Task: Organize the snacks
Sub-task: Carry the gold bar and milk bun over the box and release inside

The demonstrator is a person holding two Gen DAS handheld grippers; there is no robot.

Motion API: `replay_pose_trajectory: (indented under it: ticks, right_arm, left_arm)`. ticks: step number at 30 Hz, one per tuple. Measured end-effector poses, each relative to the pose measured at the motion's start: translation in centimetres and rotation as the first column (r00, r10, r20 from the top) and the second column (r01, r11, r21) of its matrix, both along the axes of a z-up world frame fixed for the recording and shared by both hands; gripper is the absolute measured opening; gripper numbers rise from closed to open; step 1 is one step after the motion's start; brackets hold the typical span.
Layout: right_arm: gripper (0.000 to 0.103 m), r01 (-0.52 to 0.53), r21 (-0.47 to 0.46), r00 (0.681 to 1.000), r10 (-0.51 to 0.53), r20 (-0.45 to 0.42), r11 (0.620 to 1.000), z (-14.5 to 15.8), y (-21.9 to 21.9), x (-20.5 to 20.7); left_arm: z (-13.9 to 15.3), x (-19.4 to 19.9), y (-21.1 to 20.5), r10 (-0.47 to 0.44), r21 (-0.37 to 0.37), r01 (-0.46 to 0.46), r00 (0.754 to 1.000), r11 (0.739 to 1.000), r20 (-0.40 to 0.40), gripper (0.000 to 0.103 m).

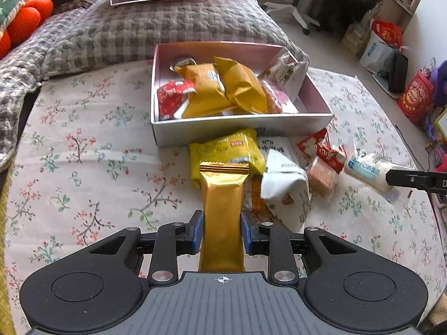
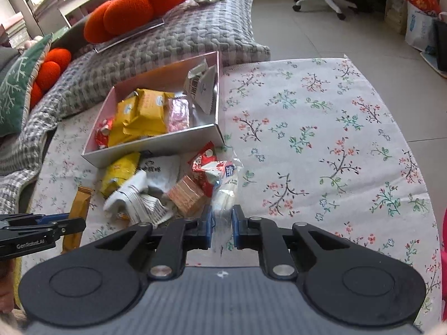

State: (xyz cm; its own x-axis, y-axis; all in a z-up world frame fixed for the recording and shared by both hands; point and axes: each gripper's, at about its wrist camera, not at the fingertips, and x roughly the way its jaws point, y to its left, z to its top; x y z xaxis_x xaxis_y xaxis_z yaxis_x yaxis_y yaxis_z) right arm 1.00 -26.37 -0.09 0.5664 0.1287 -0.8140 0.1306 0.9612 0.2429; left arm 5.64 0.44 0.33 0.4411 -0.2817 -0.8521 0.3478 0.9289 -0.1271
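a flowered cloth point(image 1: 83, 153) covers the table. on it sits an open box point(image 1: 237, 131) with yellow and red snack packets inside. a loose pile of packets point(image 1: 282, 173) lies just in front of it. the left gripper point(image 1: 222, 233) is clamped on a gold bar point(image 1: 222, 209). the right gripper point(image 2: 222, 224) is clamped on a clear-wrapped white snack point(image 2: 223, 198).

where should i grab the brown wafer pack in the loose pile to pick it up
Grip the brown wafer pack across its blocky body, coming from above. It is firm and boxy, unlike the soft bags around it. The red packet and the white bag crowd two sides, so set the fingers on the free faces.
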Motion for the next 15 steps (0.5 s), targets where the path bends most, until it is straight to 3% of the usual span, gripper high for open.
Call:
replay_pose_trajectory:
  ticks: [10,13,15]
  right_arm:
    - [0.011,0.000,0.006,0.999,0.000,0.049,1.000,1.8,-0.3,-0.4]
    - [0.012,-0.035,0.006,0.999,0.035,-0.020,0.999,0.7,0.0,-0.2]
    - [0.019,-0.040,0.017,0.996,0.041,-0.080,0.999,-0.6,0.0,0.2]
  left_arm:
    - [0.3,0.0,-0.3,-0.015,0.017,0.015,1.000,1.000,0.011,0.025]
    - [-0.3,-0.3,-0.6,-0.032,0.024,0.032,0.999,0.999,-0.008,0.026]
    - [-0.6,-0.4,-0.8,-0.040,0.027,0.041,0.999,0.999,-0.020,0.026]
